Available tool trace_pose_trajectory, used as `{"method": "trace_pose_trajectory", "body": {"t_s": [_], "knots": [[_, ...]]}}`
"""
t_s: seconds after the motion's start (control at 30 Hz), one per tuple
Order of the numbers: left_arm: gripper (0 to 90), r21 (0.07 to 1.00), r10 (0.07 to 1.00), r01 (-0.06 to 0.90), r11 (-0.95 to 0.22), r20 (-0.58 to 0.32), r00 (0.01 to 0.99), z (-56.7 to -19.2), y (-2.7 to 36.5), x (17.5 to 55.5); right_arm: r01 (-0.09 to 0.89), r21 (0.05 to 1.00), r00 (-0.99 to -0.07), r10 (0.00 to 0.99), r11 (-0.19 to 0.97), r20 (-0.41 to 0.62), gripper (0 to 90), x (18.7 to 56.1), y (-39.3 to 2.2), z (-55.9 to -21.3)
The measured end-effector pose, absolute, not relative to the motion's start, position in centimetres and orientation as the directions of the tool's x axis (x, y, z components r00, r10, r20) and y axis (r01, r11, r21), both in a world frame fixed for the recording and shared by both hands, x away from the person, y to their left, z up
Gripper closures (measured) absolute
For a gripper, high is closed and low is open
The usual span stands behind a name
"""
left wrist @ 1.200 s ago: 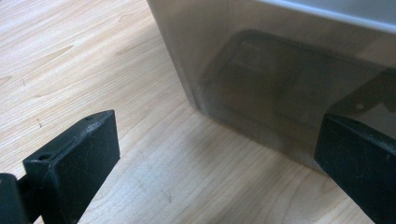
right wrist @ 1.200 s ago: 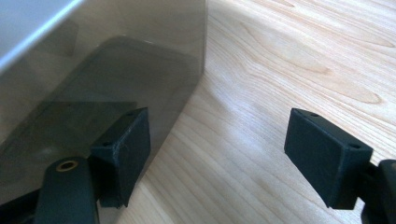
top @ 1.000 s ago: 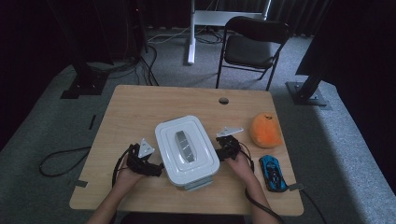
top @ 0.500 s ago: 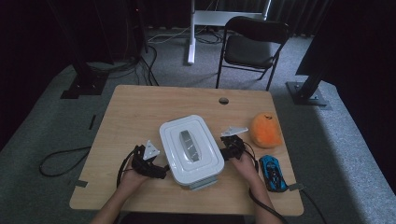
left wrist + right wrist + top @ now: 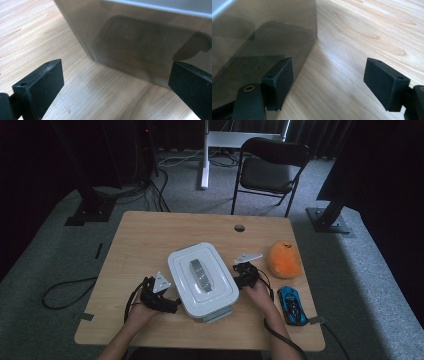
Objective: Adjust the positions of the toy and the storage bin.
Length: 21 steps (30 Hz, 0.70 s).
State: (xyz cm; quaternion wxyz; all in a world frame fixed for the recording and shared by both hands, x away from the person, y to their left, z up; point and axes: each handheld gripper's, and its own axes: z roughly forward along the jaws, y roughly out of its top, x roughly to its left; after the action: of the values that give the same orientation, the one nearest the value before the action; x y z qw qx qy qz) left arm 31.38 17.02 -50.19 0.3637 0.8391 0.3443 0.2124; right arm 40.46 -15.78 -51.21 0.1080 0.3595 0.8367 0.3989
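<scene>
A white box [image 5: 202, 277] with a lid and a grey handle on top sits in the middle of the wooden table [image 5: 150, 240]. My left gripper [image 5: 172, 306] lies low on the table at the box's left side. In the left gripper view my left gripper [image 5: 117, 85] is open, and the box's translucent wall [image 5: 140, 42] rises just ahead of it. My right gripper [image 5: 240, 279] is at the box's right side. In the right gripper view my right gripper [image 5: 329, 80] is open over bare wood, its left finger [image 5: 279, 80] close beside the box wall [image 5: 262, 32].
An orange round soft thing [image 5: 284, 259] lies right of the box, and a blue toy car [image 5: 292, 304] sits near the table's right front corner. A cable hole [image 5: 239, 227] is at the table's far side. A black folding chair [image 5: 270, 167] stands beyond the table.
My left gripper has edged a little to the right, closer to the box. The right gripper and the box have kept their places.
</scene>
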Motion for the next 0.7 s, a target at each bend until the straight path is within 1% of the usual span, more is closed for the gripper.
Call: {"method": "trace_pose_trajectory", "body": {"t_s": [0.3,0.33,0.43,0.53,0.63,0.7], "knots": [[0.3,0.759,0.724,0.422,-0.496,0.093,0.684,-50.2,16.9,31.1,0.508,0.736,-0.736,0.670,0.447,0.101,23.2,41.2,-15.6,-51.1],[0.3,0.762,0.723,0.421,-0.492,0.088,0.685,-50.2,17.0,31.1,0.506,0.735,-0.735,0.671,0.450,0.095,22.2,41.2,-15.7,-51.1],[0.3,0.772,0.723,0.423,-0.474,0.067,0.687,-50.3,17.0,31.1,0.499,0.741,-0.725,0.685,0.450,0.072,16.7,40.9,-16.3,-50.9],[0.3,0.772,0.728,0.432,-0.467,0.058,0.683,-50.6,17.2,31.2,0.487,0.739,-0.688,0.726,0.466,-0.005,15.9,40.2,-16.6,-50.6],[0.3,0.773,0.734,0.436,-0.461,0.056,0.677,-50.7,17.4,31.1,0.498,0.740,-0.671,0.741,0.452,-0.001,15.2,39.7,-17.1,-50.5],[0.3,0.773,0.735,0.437,-0.459,0.054,0.676,-50.8,17.4,31.1,0.496,0.750,-0.662,0.749,0.438,0.000,13.9,38.6,-17.9,-50.6]]}}
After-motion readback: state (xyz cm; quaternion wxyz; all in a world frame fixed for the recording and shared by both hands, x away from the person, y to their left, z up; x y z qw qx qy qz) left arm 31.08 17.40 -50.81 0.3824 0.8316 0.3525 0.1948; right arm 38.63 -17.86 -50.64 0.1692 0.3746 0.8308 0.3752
